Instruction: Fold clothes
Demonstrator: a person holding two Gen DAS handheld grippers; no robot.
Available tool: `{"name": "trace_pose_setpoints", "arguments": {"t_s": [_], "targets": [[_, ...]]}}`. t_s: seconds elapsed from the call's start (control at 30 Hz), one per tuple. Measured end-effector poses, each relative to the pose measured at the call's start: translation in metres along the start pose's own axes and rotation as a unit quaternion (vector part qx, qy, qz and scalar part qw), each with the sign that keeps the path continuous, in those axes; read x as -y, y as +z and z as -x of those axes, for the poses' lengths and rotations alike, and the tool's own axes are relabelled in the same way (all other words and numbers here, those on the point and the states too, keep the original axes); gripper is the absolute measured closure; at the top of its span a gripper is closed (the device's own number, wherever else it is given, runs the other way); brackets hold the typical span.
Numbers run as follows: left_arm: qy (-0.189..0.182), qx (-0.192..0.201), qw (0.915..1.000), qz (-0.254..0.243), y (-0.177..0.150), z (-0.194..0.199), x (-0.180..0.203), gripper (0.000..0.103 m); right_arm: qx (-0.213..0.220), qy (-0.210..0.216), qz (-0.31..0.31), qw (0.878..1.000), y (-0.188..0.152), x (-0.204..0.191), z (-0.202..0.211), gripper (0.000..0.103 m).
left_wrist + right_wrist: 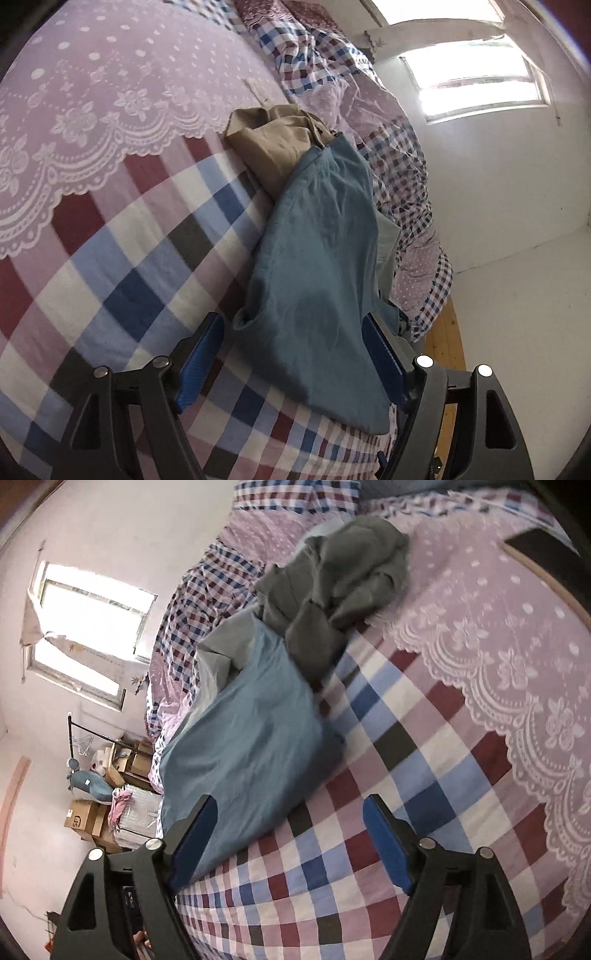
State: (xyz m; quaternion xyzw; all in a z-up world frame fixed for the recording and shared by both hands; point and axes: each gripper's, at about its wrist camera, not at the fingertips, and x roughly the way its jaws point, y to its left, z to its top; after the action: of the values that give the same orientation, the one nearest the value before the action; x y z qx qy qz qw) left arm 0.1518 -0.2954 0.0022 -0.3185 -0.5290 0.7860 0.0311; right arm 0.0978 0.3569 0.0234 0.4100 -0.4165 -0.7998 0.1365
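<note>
Left wrist view: my left tongs (295, 362) gape wide around the blue garment (314, 258), lower centre. Right tongs (291, 845) wide, empty. Soft, limp cloth; grip its near hem.

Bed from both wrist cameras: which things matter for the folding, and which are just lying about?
For the job:
- blue garment, lying between the open left gripper fingers
- khaki garment, bunched beyond it
- right gripper, open

Lying about:
- checked quilt, heaped by the wall
- cardboard boxes on the floor
</note>
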Motion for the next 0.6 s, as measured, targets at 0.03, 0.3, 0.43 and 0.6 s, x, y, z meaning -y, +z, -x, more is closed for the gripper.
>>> {"name": "trace_pose_setpoints", "arguments": {"t_s": [0.03,0.3,0.43,0.6], "targets": [[0.001,0.001,1.0,-0.004,0.0,-0.002,0.0,0.022,-0.001,-0.001,-0.008,1.0,0.001,0.002,-0.003,0.016],[0.003,0.012,0.9999,-0.012,0.003,-0.01,0.003,0.022,-0.015,-0.006,-0.002,1.0,0.017,-0.005,-0.042,0.015],[-0.002,0.014,0.9999,-0.009,0.004,-0.01,0.002,0.022,-0.006,-0.022,0.017,1.0,0.022,-0.014,-0.057,0.014],[-0.004,0.015,0.9999,-0.007,0.004,-0.011,0.001,0.022,0.01,-0.037,0.025,0.999,0.028,-0.019,-0.066,0.012]]}}
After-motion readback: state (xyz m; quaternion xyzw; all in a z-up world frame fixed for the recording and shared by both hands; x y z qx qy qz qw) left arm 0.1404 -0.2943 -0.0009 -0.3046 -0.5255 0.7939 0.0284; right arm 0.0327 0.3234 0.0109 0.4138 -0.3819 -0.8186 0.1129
